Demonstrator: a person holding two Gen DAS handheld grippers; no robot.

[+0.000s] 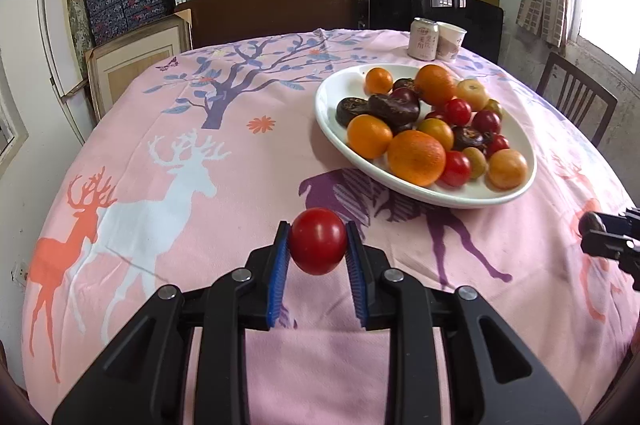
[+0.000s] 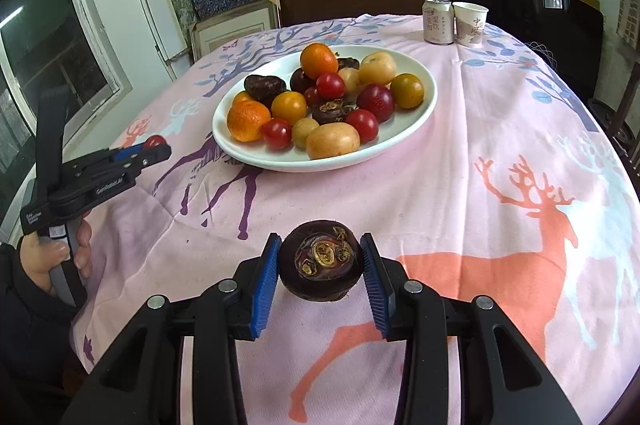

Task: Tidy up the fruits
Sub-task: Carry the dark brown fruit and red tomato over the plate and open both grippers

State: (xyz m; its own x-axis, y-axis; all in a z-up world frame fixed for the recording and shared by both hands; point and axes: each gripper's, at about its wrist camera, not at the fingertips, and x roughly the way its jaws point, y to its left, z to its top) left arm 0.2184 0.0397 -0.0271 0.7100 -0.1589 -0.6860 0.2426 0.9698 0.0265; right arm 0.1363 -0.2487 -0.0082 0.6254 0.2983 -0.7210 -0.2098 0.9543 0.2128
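Note:
My left gripper (image 1: 318, 239) is shut on a red cherry tomato (image 1: 318, 241) and holds it above the pink cloth, in front of and left of the white plate (image 1: 332, 113). My right gripper (image 2: 320, 261) is shut on a dark brown water chestnut (image 2: 320, 260), near the table's front, in front of the plate (image 2: 420, 121). The plate holds several oranges, red tomatoes, yellow fruits and dark chestnuts. The left gripper (image 2: 154, 145) shows at the left of the right wrist view; the right gripper (image 1: 596, 229) shows at the right edge of the left wrist view.
A drink can (image 2: 438, 21) and a paper cup (image 2: 472, 23) stand at the table's far edge behind the plate. The table carries a pink deer-print cloth (image 1: 160, 185). A wooden chair (image 1: 576, 101) stands at the right. Shelves with boxes fill the back wall.

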